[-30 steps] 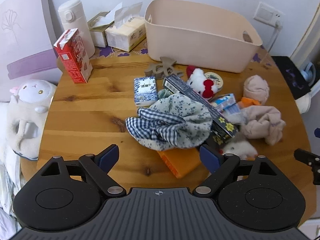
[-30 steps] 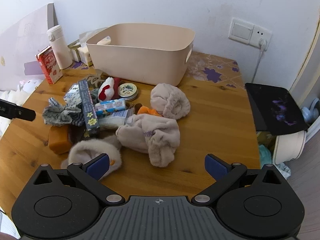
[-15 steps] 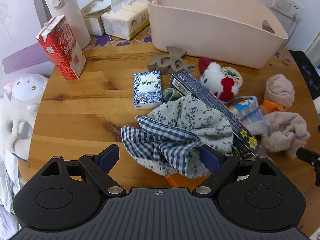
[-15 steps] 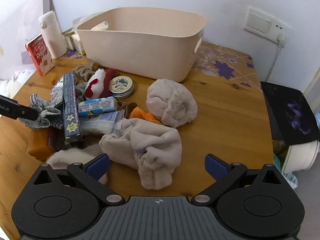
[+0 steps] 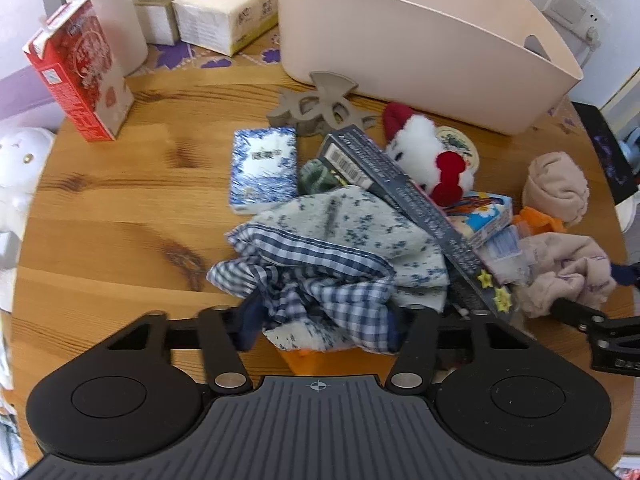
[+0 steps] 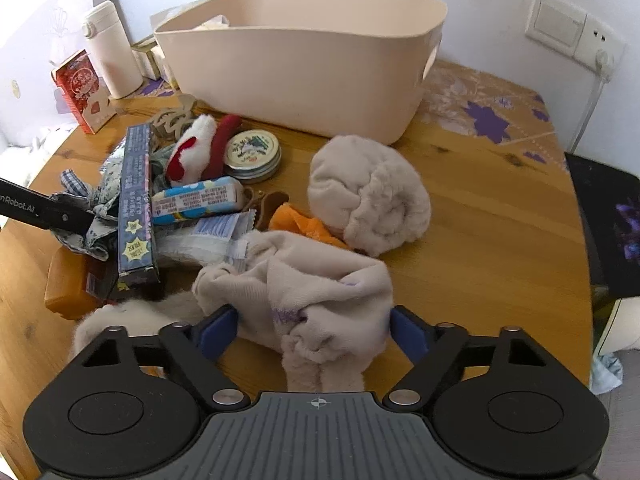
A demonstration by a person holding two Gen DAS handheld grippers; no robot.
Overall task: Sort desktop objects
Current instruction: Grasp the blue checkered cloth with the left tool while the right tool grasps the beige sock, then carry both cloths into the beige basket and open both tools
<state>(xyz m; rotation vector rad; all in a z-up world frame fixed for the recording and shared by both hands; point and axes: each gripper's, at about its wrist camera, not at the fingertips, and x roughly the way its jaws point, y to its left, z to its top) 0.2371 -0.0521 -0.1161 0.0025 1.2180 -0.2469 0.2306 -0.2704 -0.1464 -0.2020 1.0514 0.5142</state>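
A heap of objects lies on the round wooden table before a beige bin (image 5: 420, 36), which also shows in the right wrist view (image 6: 304, 68). My left gripper (image 5: 320, 320) is open, its pads on either side of a blue checked and floral cloth (image 5: 320, 264). My right gripper (image 6: 312, 330) is open, its pads on either side of a crumpled beige sock (image 6: 316, 300). A long dark box (image 5: 420, 208) leans across the heap. A rolled beige sock (image 6: 368, 196), a plush toy (image 6: 196, 148) and a round tin (image 6: 252, 152) lie near the bin.
A red carton (image 5: 80, 76), a white bottle (image 5: 104, 8) and tissue packs (image 5: 224, 16) stand at the back left. A blue tissue packet (image 5: 264, 168) and an orange block (image 6: 68, 288) lie by the heap. A dark stool (image 6: 608, 224) stands right of the table.
Both grippers have moved forward and down. The left now straddles the checked cloth and the right straddles the beige sock, with both sets of jaws drawn in somewhat.
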